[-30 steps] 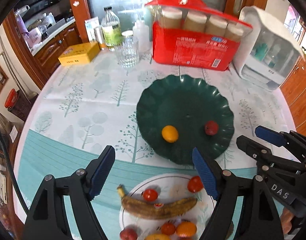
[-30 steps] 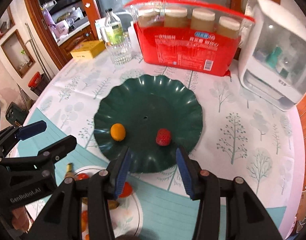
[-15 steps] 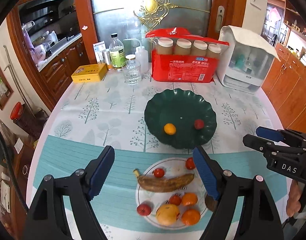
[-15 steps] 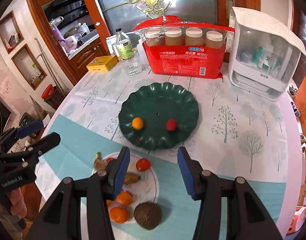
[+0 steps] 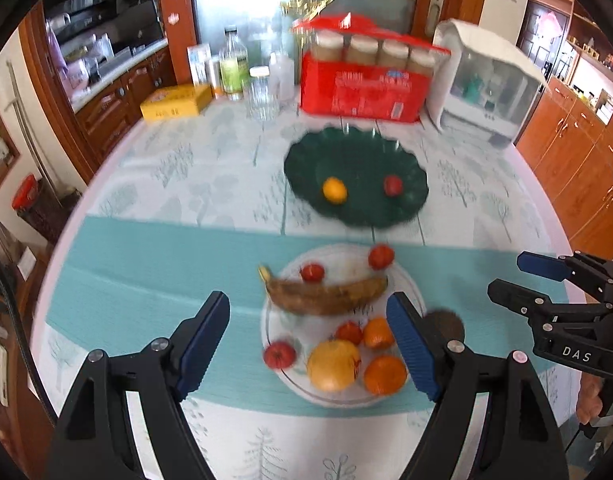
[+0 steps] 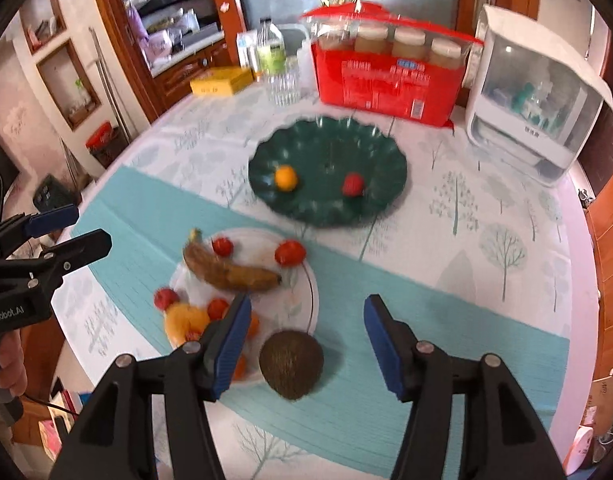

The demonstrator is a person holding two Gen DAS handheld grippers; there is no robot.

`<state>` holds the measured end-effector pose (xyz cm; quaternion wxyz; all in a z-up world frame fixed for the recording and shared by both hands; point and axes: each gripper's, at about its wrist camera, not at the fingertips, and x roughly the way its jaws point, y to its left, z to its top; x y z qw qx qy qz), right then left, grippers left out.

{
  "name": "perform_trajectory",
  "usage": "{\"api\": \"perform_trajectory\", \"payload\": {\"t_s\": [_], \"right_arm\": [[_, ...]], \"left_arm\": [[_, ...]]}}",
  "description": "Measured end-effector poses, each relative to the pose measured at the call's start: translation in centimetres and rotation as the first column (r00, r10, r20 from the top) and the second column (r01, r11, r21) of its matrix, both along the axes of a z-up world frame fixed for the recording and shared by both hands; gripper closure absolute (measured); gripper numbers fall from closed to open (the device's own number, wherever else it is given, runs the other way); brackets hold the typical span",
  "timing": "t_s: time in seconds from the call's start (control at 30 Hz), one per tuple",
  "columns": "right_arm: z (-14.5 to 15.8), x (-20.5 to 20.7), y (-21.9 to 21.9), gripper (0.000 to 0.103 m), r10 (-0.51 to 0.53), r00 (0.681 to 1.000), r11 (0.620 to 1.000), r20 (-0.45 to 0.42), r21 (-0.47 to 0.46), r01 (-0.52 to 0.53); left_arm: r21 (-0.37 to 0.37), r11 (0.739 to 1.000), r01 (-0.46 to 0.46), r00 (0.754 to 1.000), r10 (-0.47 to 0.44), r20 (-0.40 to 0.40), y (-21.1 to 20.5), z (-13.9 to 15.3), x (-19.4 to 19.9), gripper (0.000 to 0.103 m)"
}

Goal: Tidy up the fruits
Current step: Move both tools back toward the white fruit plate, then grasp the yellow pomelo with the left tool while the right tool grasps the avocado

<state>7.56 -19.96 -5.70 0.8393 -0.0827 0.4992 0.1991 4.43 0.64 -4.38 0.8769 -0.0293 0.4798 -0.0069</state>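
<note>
item: fruits to organize, on a counter [image 6: 446, 240] with a tree-print cloth
white plate [image 5: 406, 280], near: brown-spotted banana [image 5: 326, 294], small red fruits, oranges [image 5: 384, 374], one large yellow-orange fruit [image 5: 332, 364]
green scalloped plate [image 6: 386, 160], far: one small orange fruit [image 6: 285, 178], one red fruit [image 6: 353, 185], well apart
brown rough round fruit [image 6: 292, 370], on the cloth just right of the white plate
left hand-held gripper [image 5: 308, 344]: spread wide, pinching nothing, above the white plate
right hand-held gripper [image 6: 306, 344]: jaws just been opening, nothing between the pads, the brown fruit below
handling, judged: banana soft and overripe, take mid-length, gently; round fruits light, prone to roll, grip across the widest part; brown fruit likely firm
</note>
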Motion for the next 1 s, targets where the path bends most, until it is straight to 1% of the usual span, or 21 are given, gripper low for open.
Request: {"api": "perform_trajectory", "payload": {"t_s": [0.17,0.27,0.43,0.57,0.67,0.83,1.0], "right_arm": [[-2.9,-1.2,-0.5,0.044,-0.009,0.999,1.000,-0.049,-0.026,0.008],[-4.1,-1.7,-0.7,0.044,-0.005,0.998,0.999,-0.069,-0.032,0.003],[-5.6,-2.2,-0.3,0.044,0.023,0.995,0.999,-0.101,-0.036,-0.027],[-6.3,-2.3,0.4,0.044,0.047,0.994,0.997,-0.099,-0.049,-0.052],[-7.2,-2.0,0.5,0.044,0.049,0.992,0.997,-0.118,-0.059,-0.056],[-8.3,-1.7,0.6,0.044,0.048,0.989,0.996,-0.141,-0.064,-0.058],[-8.8,-1.0,0.7,0.043,0.048,0.987,0.997,-0.154,-0.047,-0.056]], "left_arm": [[-0.054,0.998,-0.018,0.997,0.015,-0.071,0.0,-4.3,-0.9,0.023],[-0.074,0.997,-0.036,0.995,0.029,-0.098,0.1,-6.1,-1.3,0.024],[-0.068,0.997,-0.046,0.991,0.037,-0.129,0.0,-8.2,-1.5,0.024],[-0.080,0.996,-0.043,0.987,0.030,-0.157,-0.3,-9.6,-1.1,0.027],[-0.094,0.995,-0.040,0.983,0.022,-0.180,-0.6,-10.3,-0.6,0.032],[-0.113,0.993,-0.044,0.979,0.020,-0.204,-1.1,-11.3,0.1,0.033],[-0.128,0.990,-0.053,0.972,0.022,-0.234,-1.6,-12.3,0.8,0.037]]}}
